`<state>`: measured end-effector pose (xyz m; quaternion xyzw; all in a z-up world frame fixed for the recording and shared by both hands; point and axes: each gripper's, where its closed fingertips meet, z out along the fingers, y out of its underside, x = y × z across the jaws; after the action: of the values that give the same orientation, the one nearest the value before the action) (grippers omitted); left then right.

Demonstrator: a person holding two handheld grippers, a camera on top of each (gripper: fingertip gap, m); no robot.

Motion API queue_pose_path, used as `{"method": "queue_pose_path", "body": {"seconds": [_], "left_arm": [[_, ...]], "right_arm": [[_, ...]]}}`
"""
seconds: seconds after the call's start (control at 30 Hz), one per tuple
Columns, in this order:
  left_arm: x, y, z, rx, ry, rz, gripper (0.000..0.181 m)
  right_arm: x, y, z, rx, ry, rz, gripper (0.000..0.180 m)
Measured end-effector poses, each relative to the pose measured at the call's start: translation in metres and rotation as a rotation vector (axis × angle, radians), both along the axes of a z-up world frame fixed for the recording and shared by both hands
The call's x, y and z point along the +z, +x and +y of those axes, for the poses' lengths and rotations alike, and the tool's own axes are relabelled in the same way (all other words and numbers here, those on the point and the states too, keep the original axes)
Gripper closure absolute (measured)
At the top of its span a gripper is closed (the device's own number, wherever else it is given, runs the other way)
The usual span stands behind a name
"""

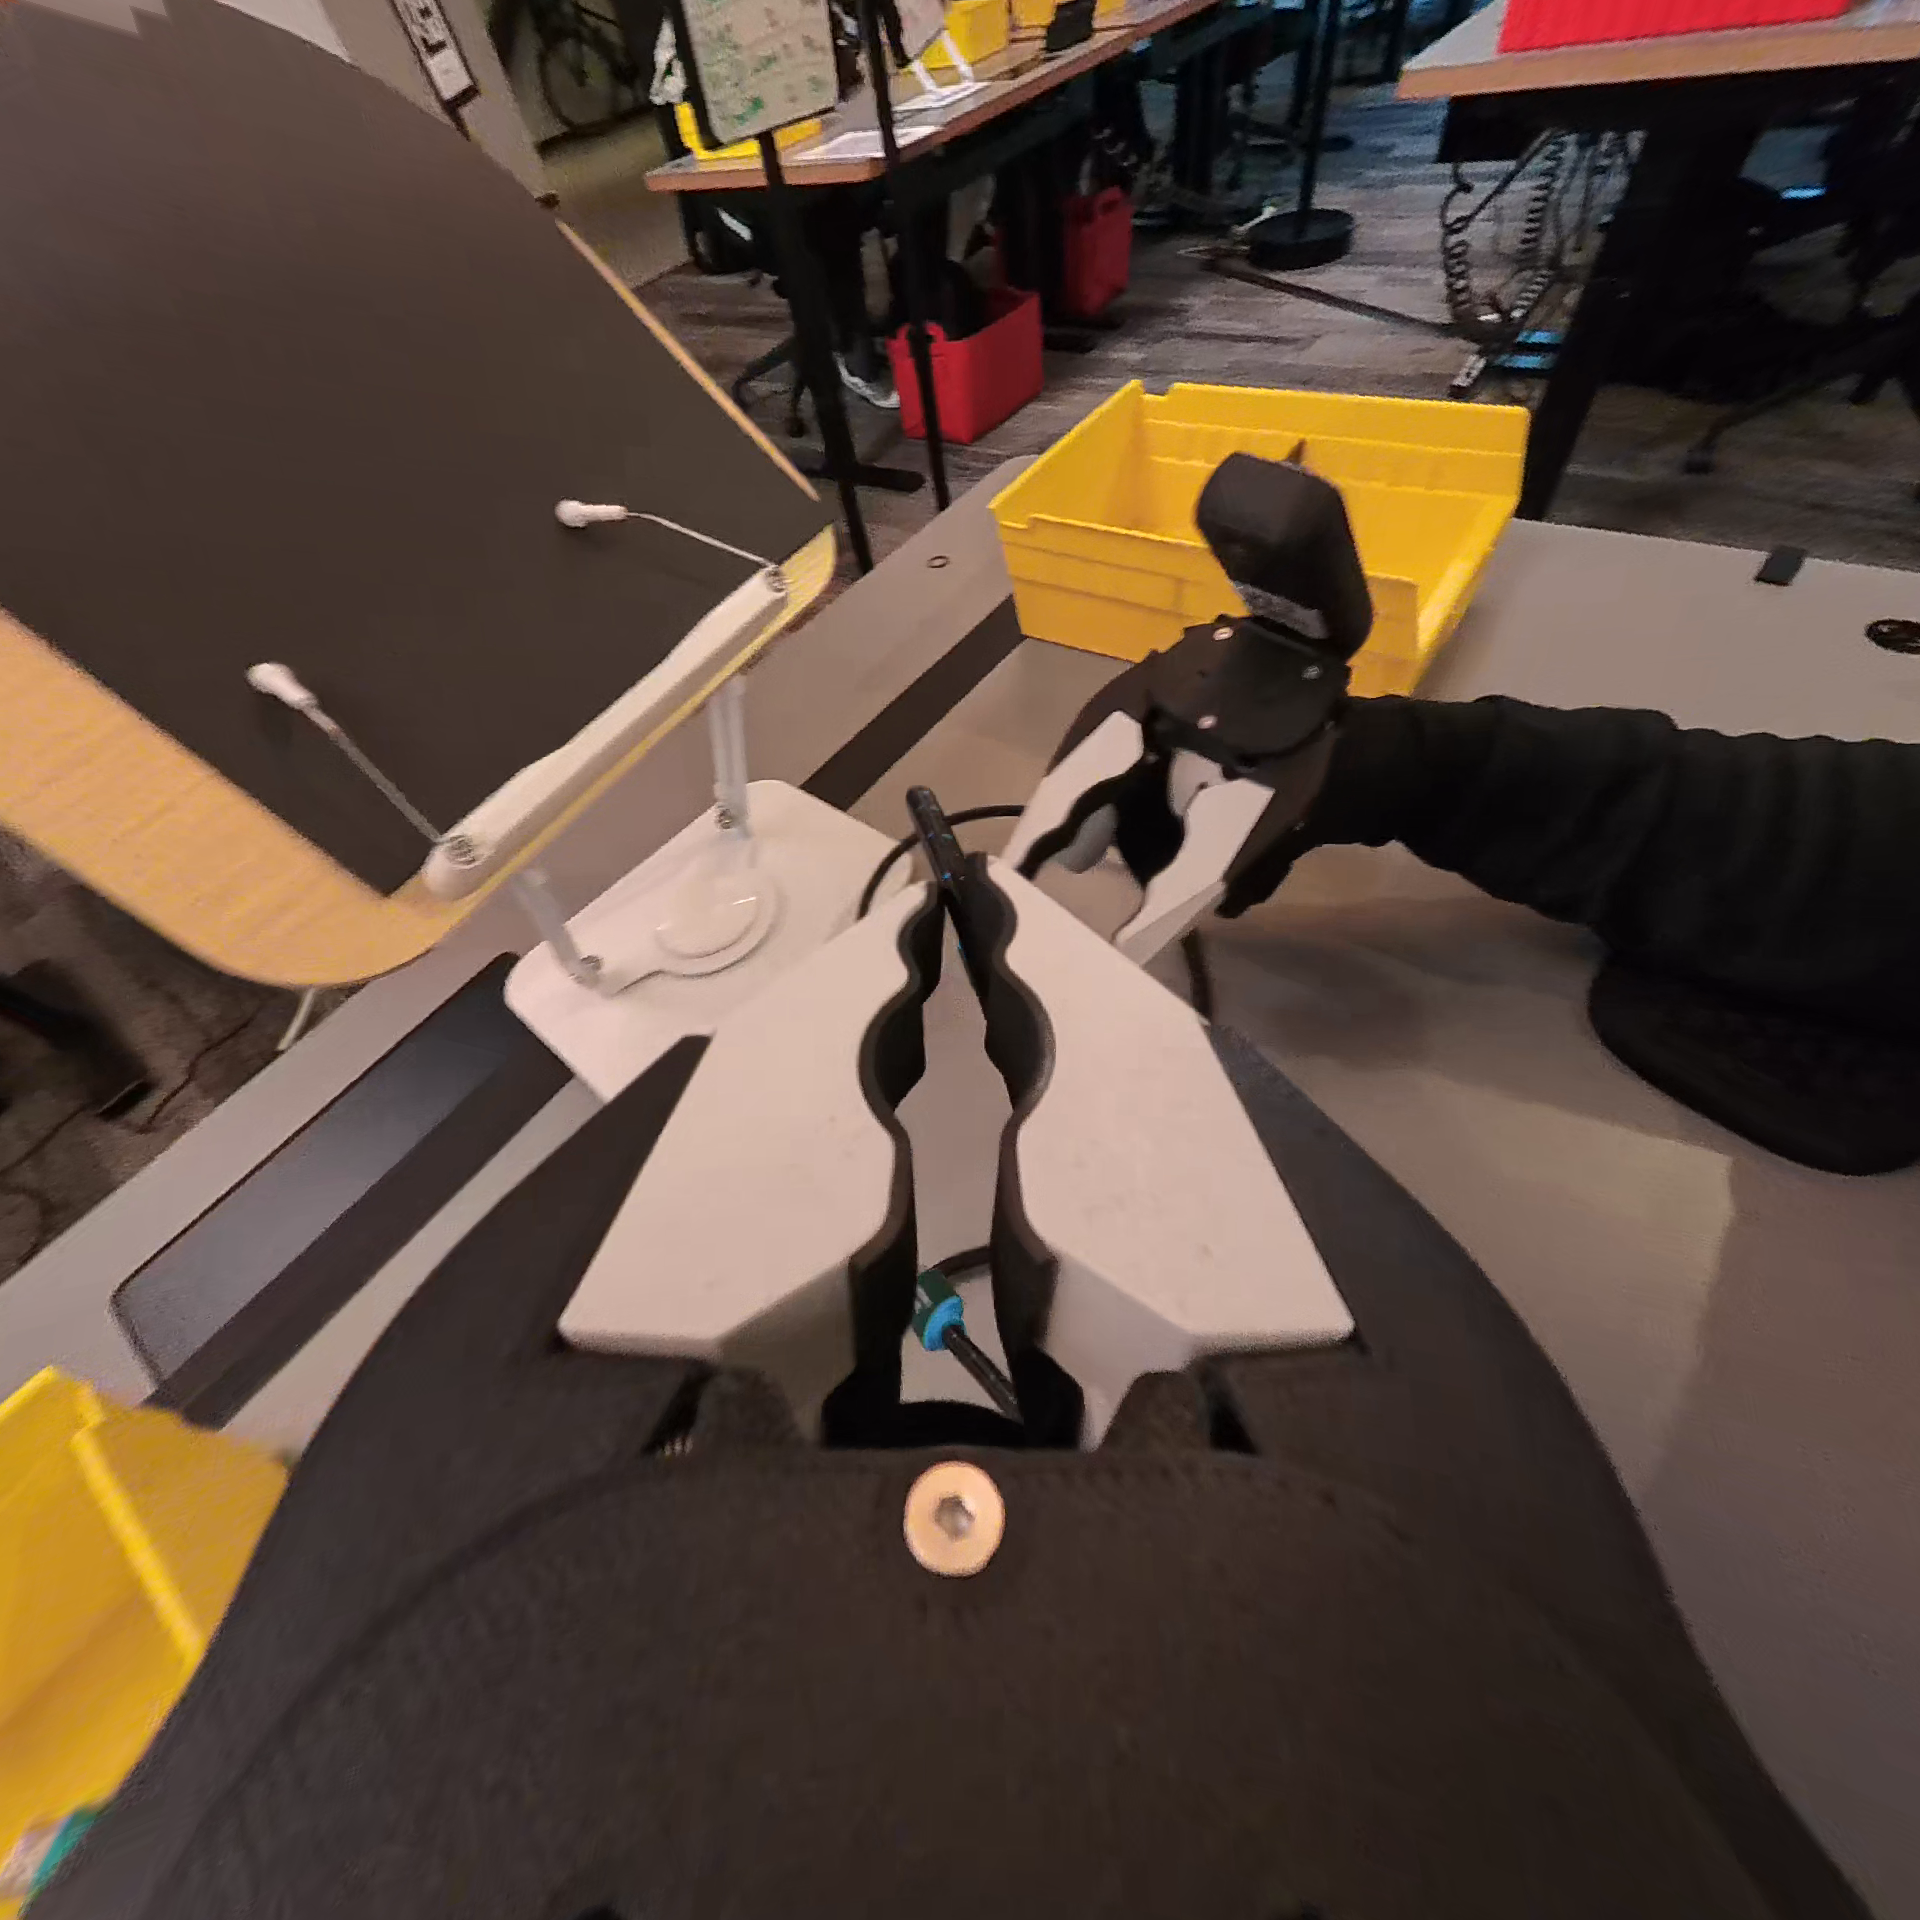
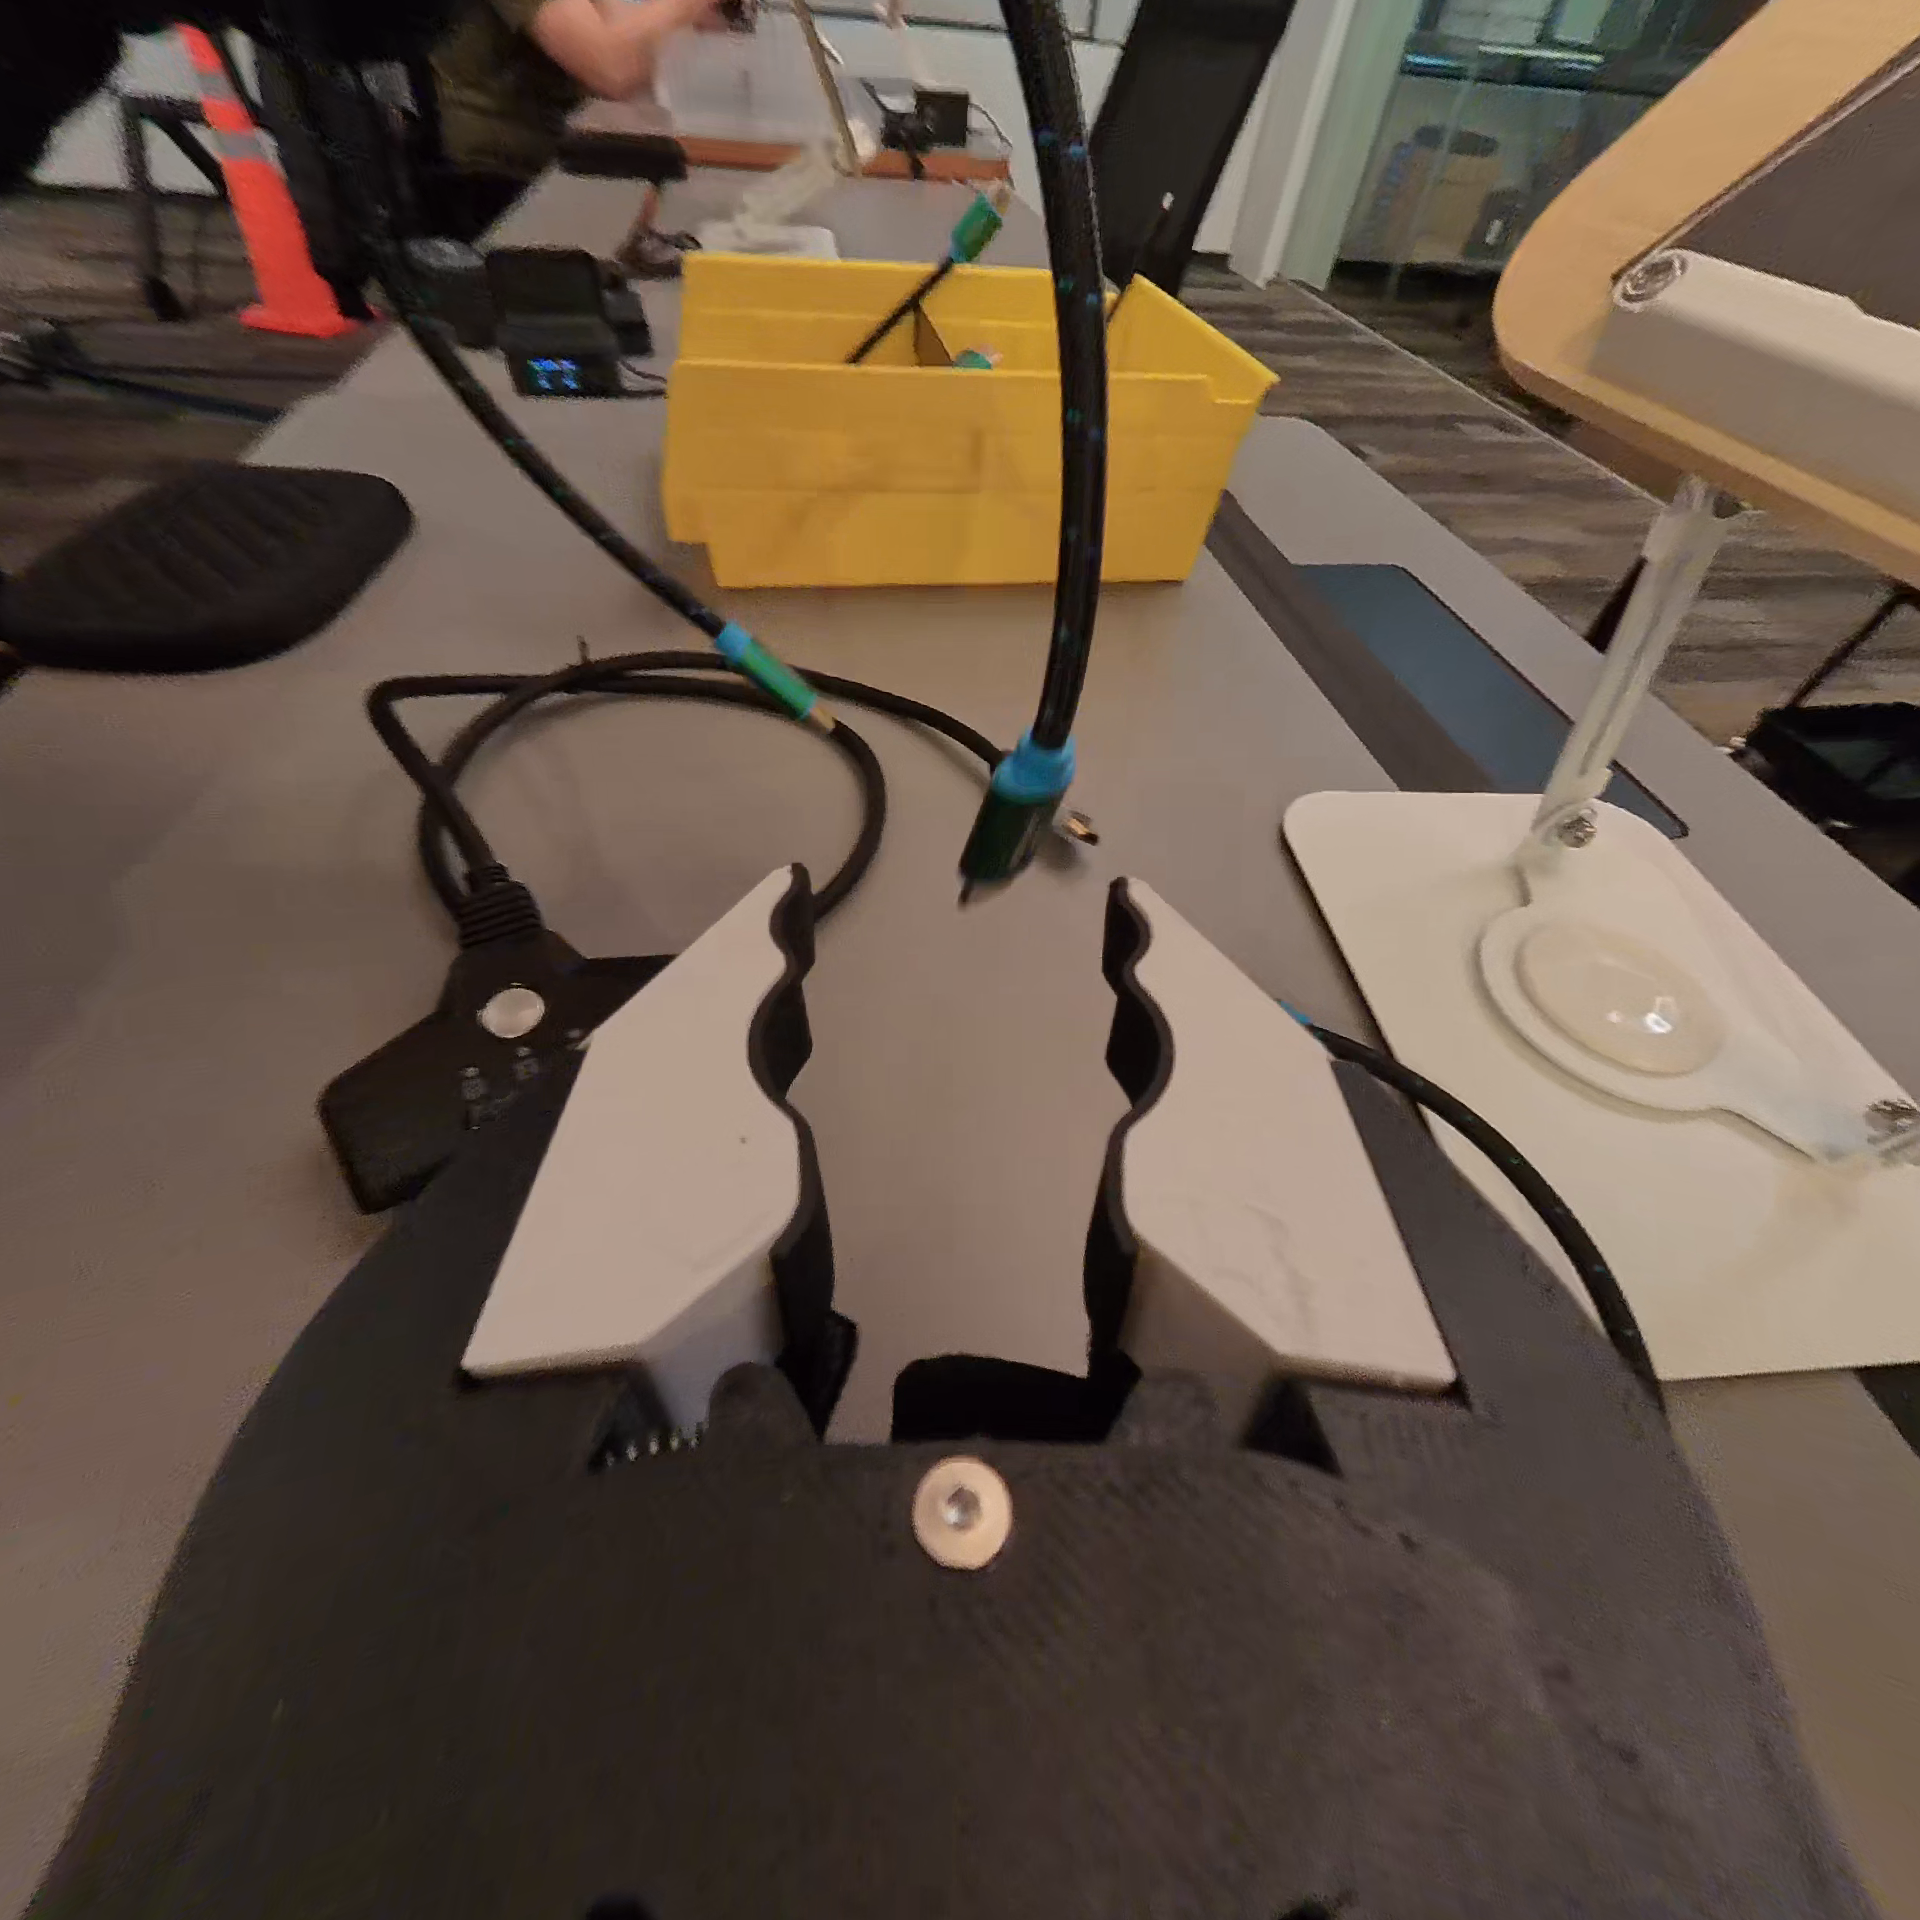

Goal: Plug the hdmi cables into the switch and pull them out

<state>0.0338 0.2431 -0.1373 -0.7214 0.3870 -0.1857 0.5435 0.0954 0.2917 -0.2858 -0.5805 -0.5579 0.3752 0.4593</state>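
Observation:
My left gripper (image 1: 954, 894) is shut on a black braided HDMI cable (image 1: 940, 847), pinched at the fingertips. A green and blue plug (image 1: 932, 1311) shows through the gap lower between the fingers. In the right wrist view that cable (image 2: 1070, 416) hangs from above, and its green plug (image 2: 1013, 826) dangles just above the table in front of my right gripper (image 2: 958, 899). The right gripper is open and empty; it also shows in the left wrist view (image 1: 1086, 904). The black HDMI switch (image 2: 457, 1070) lies left of the right gripper with its own looped lead. A second plug (image 2: 769, 675) lies behind.
A yellow bin (image 2: 935, 488) holding another cable stands at the back. A second yellow bin (image 1: 1081, 561) sits behind the right gripper. A white stand base (image 2: 1455, 1195) carries a tilted board (image 1: 312, 416). A black pad (image 2: 208, 561) lies at the left. The black HDMI switch (image 2: 457, 1070) is about 12 cm from my right fingertips.

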Motion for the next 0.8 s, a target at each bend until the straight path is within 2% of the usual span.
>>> {"method": "queue_pose_path", "body": {"seconds": [0.1, 0.3, 0.43, 0.6, 0.7, 0.8], "left_arm": [[-0.012, 0.023, -0.004, -0.05, -0.028, -0.005, 0.179], [-0.03, 0.045, -0.014, -0.119, -0.083, -0.025, 0.178], [-0.05, 0.063, -0.036, -0.223, -0.136, 0.014, 0.176], [-0.069, 0.092, -0.079, -0.451, -0.123, 0.077, 0.167], [-0.068, 0.091, -0.074, -0.44, -0.104, 0.074, 0.161], [-0.061, 0.084, -0.055, -0.371, -0.123, -0.019, 0.158]], "right_arm": [[-0.003, -0.006, 0.0, -0.011, 0.028, -0.019, 0.129], [-0.009, 0.001, 0.018, -0.119, 0.089, -0.086, 0.18], [0.005, 0.009, 0.026, -0.153, 0.075, -0.007, 0.18], [0.03, 0.009, 0.013, -0.062, -0.002, 0.179, 0.179], [0.049, 0.011, 0.0, 0.029, -0.069, 0.309, 0.18], [0.067, 0.016, -0.011, 0.112, -0.125, 0.414, 0.18]]}}
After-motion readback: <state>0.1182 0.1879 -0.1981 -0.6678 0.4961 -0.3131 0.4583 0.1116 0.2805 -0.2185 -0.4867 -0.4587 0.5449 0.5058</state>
